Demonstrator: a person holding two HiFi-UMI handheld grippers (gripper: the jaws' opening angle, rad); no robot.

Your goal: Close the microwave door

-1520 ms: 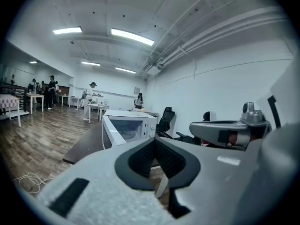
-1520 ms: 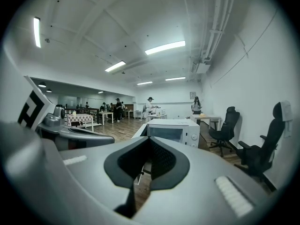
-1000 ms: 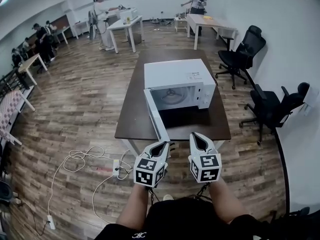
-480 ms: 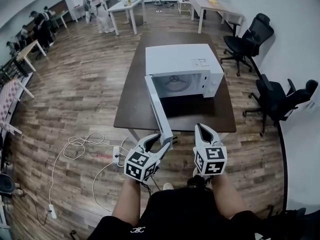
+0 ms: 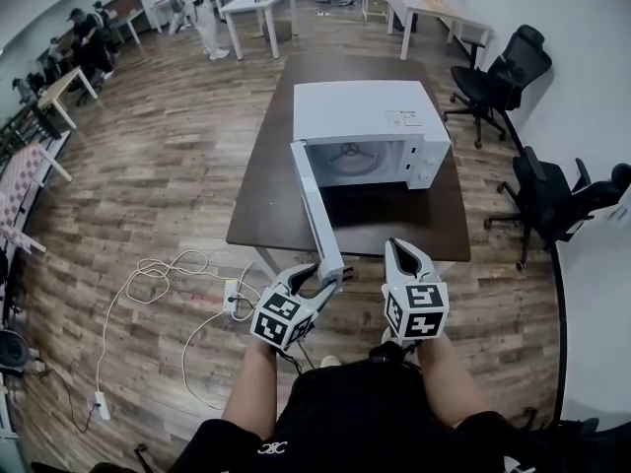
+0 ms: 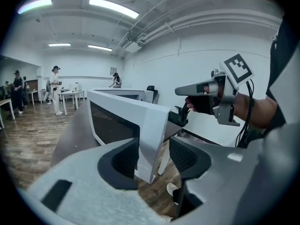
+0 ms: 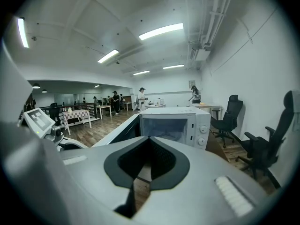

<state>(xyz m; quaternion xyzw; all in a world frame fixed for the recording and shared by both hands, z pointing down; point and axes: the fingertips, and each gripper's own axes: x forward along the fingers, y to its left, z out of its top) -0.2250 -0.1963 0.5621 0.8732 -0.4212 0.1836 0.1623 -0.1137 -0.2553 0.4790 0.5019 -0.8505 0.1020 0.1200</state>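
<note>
My left fingers dropped, just opening: now wide, gripping nothing, astride the swung-out microwave door edge; right fingers shut, empty; risk: a glancing push slips off or skids the microwave.

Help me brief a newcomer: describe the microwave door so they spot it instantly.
A dark brown rectangular table stands mid-room, bearing a white box-shaped microwave oven. Its door is the white panel with a dark window, hinged at the oven's left and swung wide open, unlike the fixed knob panel at right.
</note>
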